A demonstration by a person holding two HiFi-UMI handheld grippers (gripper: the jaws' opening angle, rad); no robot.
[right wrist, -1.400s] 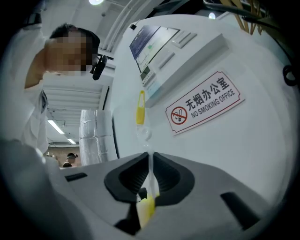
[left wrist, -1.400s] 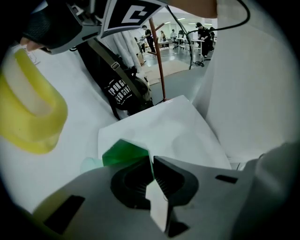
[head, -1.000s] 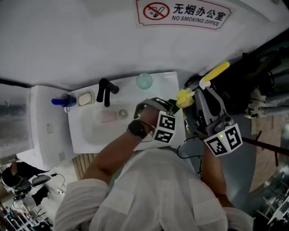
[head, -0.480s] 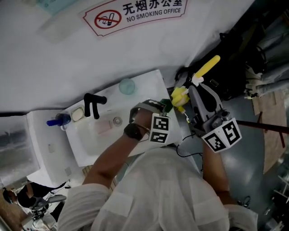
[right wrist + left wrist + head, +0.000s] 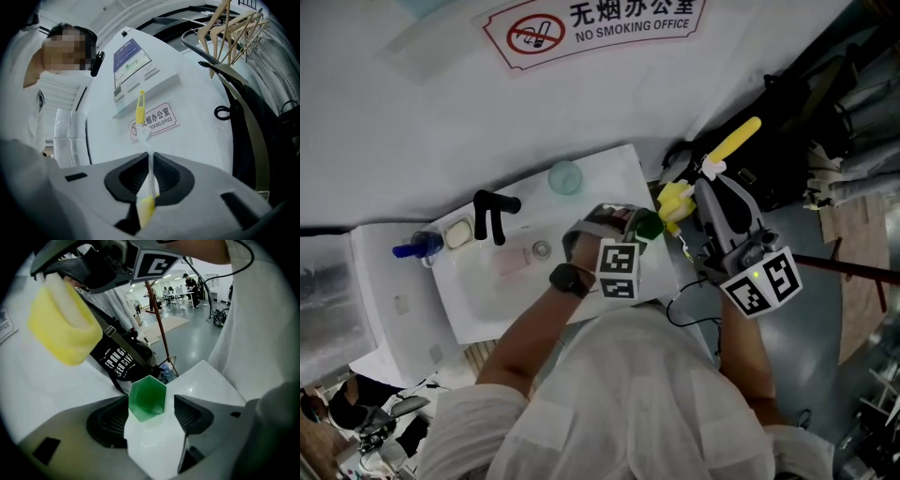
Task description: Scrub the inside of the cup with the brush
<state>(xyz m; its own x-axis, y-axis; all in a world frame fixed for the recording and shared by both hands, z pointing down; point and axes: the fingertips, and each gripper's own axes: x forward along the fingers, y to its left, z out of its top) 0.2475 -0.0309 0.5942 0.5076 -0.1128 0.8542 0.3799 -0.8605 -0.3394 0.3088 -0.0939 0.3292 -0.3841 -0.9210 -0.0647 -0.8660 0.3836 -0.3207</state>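
Note:
A green six-sided cup (image 5: 147, 398) stands on the right corner of the white sink (image 5: 154, 446), between the pads of my left gripper (image 5: 150, 417). Its jaws are opening, and a narrow gap shows on each side of the cup. In the head view the cup (image 5: 649, 225) sits just ahead of the left gripper (image 5: 636, 219). My right gripper (image 5: 709, 180) is shut on the brush's thin white stem (image 5: 150, 171). The brush's yellow sponge head (image 5: 675, 199) hangs just right of the cup, above it, and its yellow handle (image 5: 733, 141) points up and away.
On the sink (image 5: 609, 169) there is a black faucet (image 5: 492, 214), a pale green dish (image 5: 565, 176), a soap bar (image 5: 459, 232) and a blue bottle (image 5: 417, 246). A black bag (image 5: 787, 141) hangs right of the sink. A no-smoking sign (image 5: 591, 26) is on the wall.
The left gripper has slid back a little to the left, and more of the green cup now shows at the sink's corner. The right gripper still holds the brush in the same spot.

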